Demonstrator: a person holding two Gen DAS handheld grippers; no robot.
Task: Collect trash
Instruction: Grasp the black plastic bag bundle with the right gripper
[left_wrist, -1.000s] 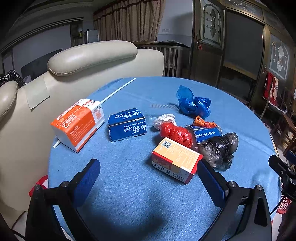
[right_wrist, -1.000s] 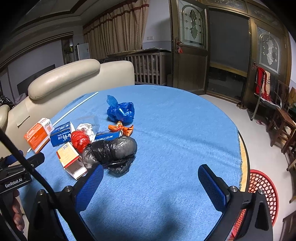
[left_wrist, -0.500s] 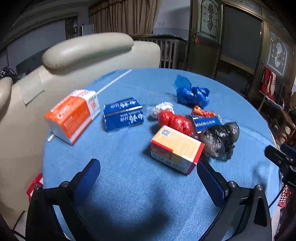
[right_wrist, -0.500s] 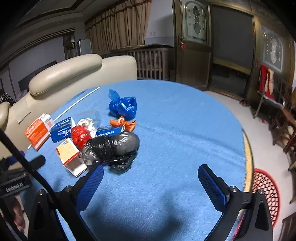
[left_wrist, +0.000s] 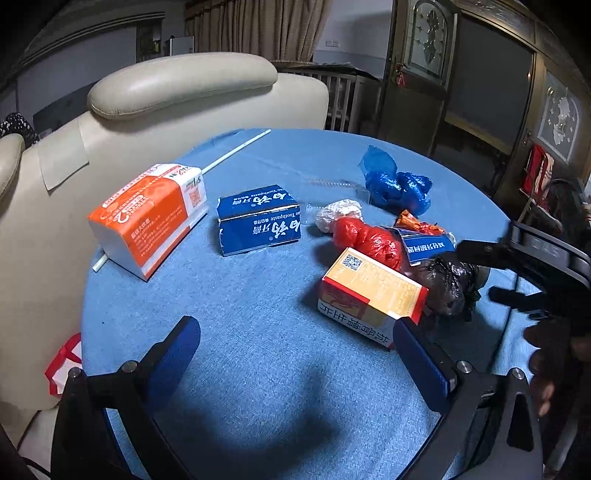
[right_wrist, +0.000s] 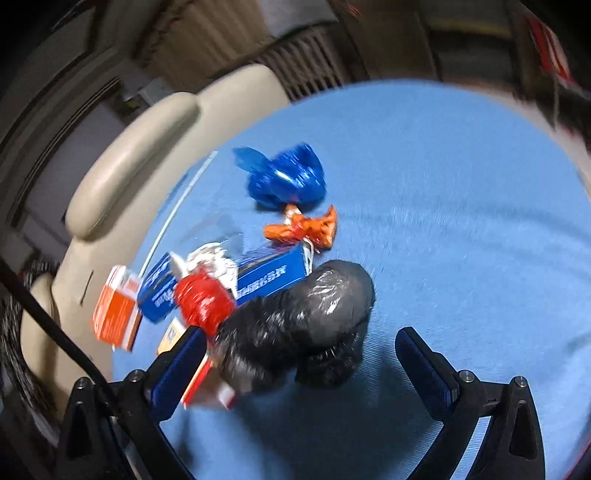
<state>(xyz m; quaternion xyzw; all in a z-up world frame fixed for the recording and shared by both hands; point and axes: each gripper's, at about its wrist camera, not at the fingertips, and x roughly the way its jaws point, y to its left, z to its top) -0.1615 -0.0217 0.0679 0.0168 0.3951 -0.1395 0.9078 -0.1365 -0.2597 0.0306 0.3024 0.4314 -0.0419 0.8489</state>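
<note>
Table: round, blue cloth covering it, carrying all the trash
Left hand-held gripper: hovering over the near bare cloth, fingers spread wide, gripping nothing; its right finger is sitting just in front of the yellow box
Right hand-held gripper: fingers spread wide, reaching over the black bag, which is lying between them; contact cannot be told, as the view is blurring
Black bag: lying at the right end of the pile, touching the yellow box and a flat blue box
Red bag: resting behind the yellow box, against a white wad
Blue bag: lying at the far side of the pile, an orange wrapper just in front of it
Toothpaste box: standing apart, left of the pile
Orange pack: lying near the left edge, over a white rod
Chair: cream, standing behind the table
</note>
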